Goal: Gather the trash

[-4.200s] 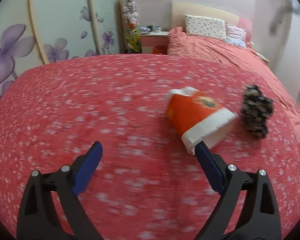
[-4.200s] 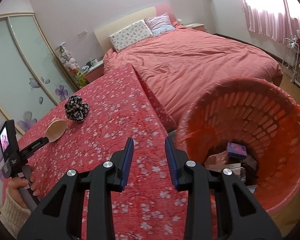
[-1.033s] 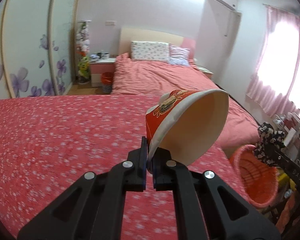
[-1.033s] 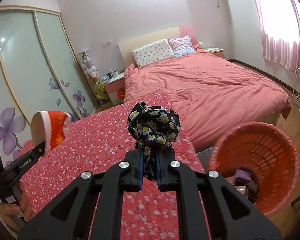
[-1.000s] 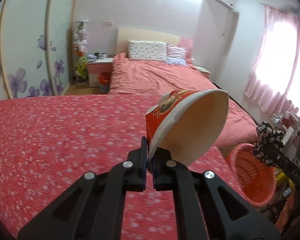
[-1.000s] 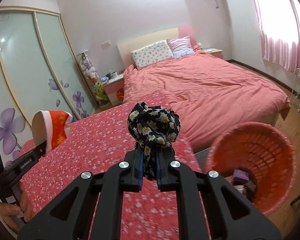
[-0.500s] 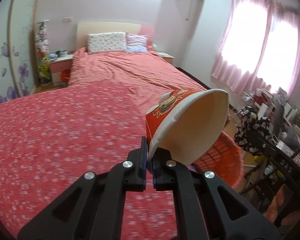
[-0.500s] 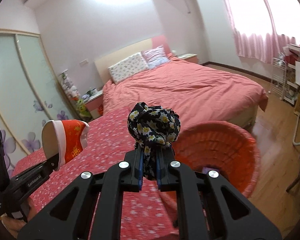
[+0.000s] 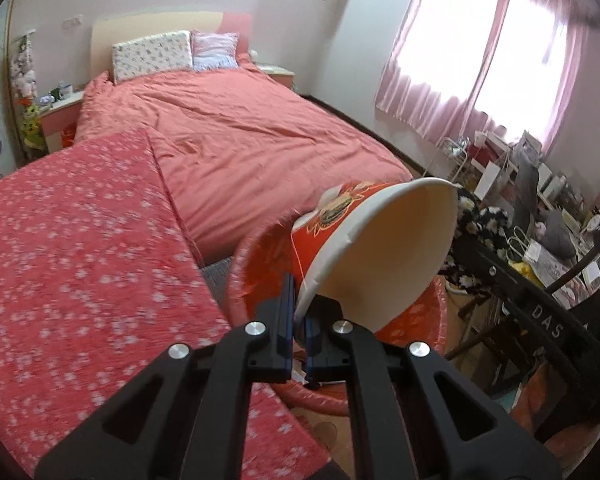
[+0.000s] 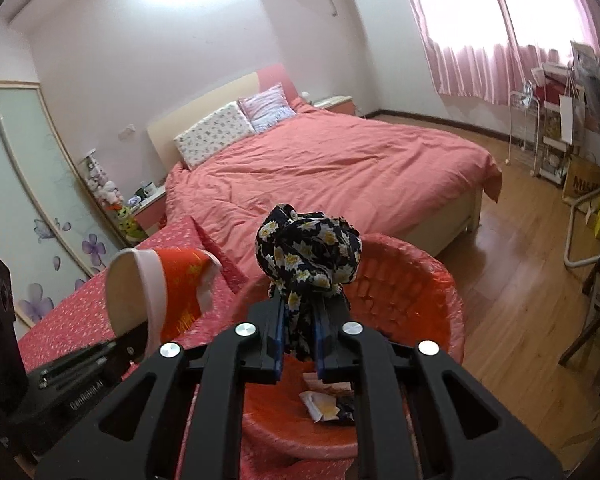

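paper cup (image 9: pixel 364 256): light, thin-walled, empty as far as the inside shows; crushes easily. Best hold is the rim edge, one jaw inside and one outside, which is how it's pinched now.
left gripper (image 9: pixel 298 316): jaws nearly fully closed on the cup's rim; cup tilted on its side, mouth toward the camera, hanging above the near rim of the orange laundry-style basket (image 9: pixel 240 272).
floral cloth ball (image 10: pixel 308 256): soft, knotted, light, not fragile; it sags, so grab the hanging tail below the knot, not the bulk.
right gripper (image 10: pixel 299 332): jaws have just been opening a little, gap narrow; the cloth tail is between them and looks pinched, ball sticking up above the tips, over the basket mouth.
basket contents: scraps of paper (image 10: pixel 320 404) at the bottom.
counter (image 9: pixel 80 248): red floral cover, basket just beside its corner.
release call: both items look droppable from here; the cup may bounce off the rim if let go off-centre.
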`<act>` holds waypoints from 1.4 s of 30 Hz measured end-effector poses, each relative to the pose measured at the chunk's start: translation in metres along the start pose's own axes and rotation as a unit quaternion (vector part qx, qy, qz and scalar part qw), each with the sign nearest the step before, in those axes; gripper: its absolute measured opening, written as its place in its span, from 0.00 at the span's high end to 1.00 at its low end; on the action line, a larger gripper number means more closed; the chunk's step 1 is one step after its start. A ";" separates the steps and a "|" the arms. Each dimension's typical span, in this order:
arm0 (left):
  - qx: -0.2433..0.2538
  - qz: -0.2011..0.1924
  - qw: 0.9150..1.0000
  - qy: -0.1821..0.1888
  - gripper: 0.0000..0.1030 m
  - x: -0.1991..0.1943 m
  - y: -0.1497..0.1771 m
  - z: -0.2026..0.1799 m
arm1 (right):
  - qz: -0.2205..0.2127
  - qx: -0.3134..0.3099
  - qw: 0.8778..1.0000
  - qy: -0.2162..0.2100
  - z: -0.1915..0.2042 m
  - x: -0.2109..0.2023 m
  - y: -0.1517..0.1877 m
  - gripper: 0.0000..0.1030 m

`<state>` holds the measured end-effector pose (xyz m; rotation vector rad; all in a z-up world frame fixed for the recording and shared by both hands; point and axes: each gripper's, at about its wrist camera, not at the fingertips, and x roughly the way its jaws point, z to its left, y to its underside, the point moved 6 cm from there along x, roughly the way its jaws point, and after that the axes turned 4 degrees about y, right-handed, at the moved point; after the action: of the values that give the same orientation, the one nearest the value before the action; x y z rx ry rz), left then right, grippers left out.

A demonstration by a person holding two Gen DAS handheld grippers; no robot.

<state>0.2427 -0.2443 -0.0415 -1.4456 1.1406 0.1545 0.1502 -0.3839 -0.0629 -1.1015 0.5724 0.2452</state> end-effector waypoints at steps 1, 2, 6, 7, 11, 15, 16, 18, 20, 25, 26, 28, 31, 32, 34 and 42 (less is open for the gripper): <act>0.000 0.006 1.000 0.000 0.93 0.008 0.002 -0.001 | 0.005 0.003 1.000 -0.003 -0.004 0.004 0.001 0.83; 0.000 0.013 1.000 -0.002 0.89 0.016 0.003 -0.001 | 0.010 0.005 1.000 -0.007 -0.006 0.008 0.002 0.82; -0.001 0.027 1.000 -0.009 0.70 0.036 0.008 0.003 | 0.023 0.006 1.000 -0.010 -0.011 0.017 0.009 0.60; -0.004 0.028 1.000 -0.012 0.68 0.038 0.009 0.006 | 0.025 0.005 1.000 -0.009 -0.011 0.018 0.010 0.59; -0.017 0.030 0.999 -0.018 0.64 0.038 0.010 0.021 | 0.027 0.008 1.000 -0.006 -0.011 0.013 0.013 0.58; -0.018 0.014 0.999 -0.030 0.55 0.015 0.010 0.033 | 0.008 -0.001 1.000 0.001 -0.009 -0.001 0.009 0.48; -0.018 0.007 0.999 -0.034 0.50 0.004 0.011 0.038 | 0.001 -0.006 1.000 0.004 -0.008 -0.005 0.008 0.44; -0.018 -0.007 0.999 -0.042 0.43 -0.015 0.012 0.044 | -0.020 -0.017 1.000 0.010 -0.003 -0.022 0.007 0.39; -0.017 -0.025 0.998 -0.050 0.35 -0.038 0.014 0.050 | -0.044 -0.023 0.999 0.017 0.001 -0.043 0.009 0.26; -0.022 -0.085 0.993 -0.079 0.14 -0.106 0.028 0.062 | -0.097 -0.032 0.993 0.056 0.012 -0.090 0.020 0.02; -0.025 -0.092 0.992 -0.082 0.12 -0.117 0.031 0.062 | -0.105 -0.037 0.992 0.066 0.015 -0.098 0.024 0.02; -0.031 -0.109 0.989 -0.093 0.06 -0.142 0.043 0.066 | -0.117 -0.051 0.988 0.090 0.023 -0.111 0.031 0.02; -0.040 -0.130 0.983 -0.123 0.04 -0.173 0.059 0.074 | -0.132 -0.072 0.982 0.115 0.031 -0.124 0.042 0.02; -0.044 -0.133 0.982 -0.130 0.04 -0.180 0.063 0.076 | -0.137 -0.078 0.980 0.121 0.034 -0.129 0.048 0.02; -0.057 -0.141 0.977 -0.147 0.04 -0.198 0.077 0.081 | -0.140 -0.084 0.979 0.125 0.039 -0.136 0.057 0.02; -0.082 -0.143 0.965 -0.202 0.04 -0.233 0.130 0.091 | -0.155 -0.102 0.970 0.159 0.055 -0.159 0.088 0.02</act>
<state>0.0808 -0.0178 0.0031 -1.6174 0.5899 0.3294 -0.0046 -0.2817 -0.0252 -1.4249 0.6580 -0.1531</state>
